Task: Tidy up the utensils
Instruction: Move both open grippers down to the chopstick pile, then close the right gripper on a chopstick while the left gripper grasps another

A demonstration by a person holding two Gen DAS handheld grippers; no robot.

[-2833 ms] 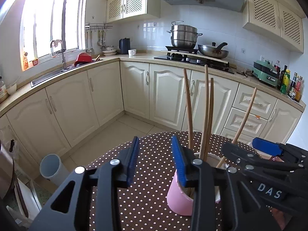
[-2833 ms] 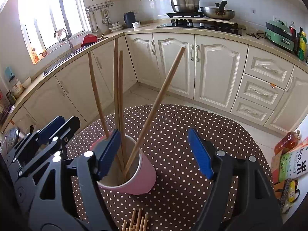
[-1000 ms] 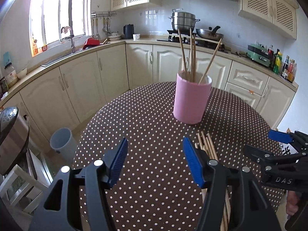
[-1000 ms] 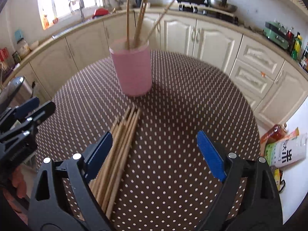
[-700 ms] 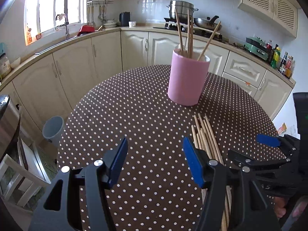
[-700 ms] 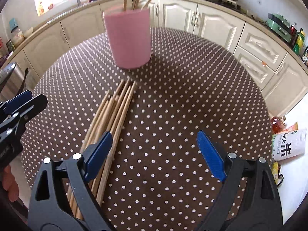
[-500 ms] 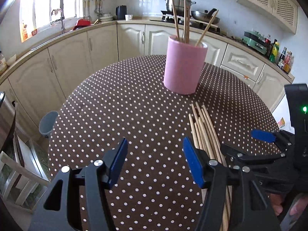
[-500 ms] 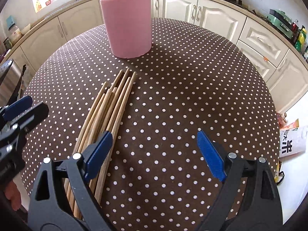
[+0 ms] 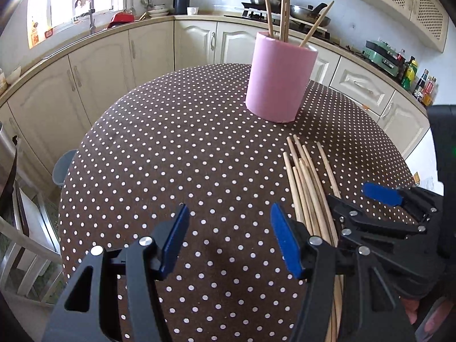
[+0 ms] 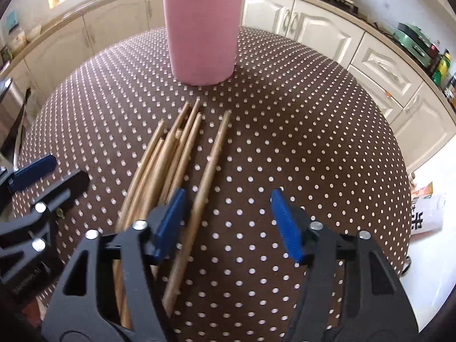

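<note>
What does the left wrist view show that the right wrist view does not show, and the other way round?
Only the left wrist view shows the tops of the chopsticks standing in the cup and the kettle. Only the right wrist view shows one stray chopstick lying between the closing right gripper jaws, untouched. Both show the pink cup and the chopstick pile.

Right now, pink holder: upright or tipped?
Upright. The pink holder stands on its base on the dotted tablecloth, open rim up, with four chopsticks sticking out the top.
</note>
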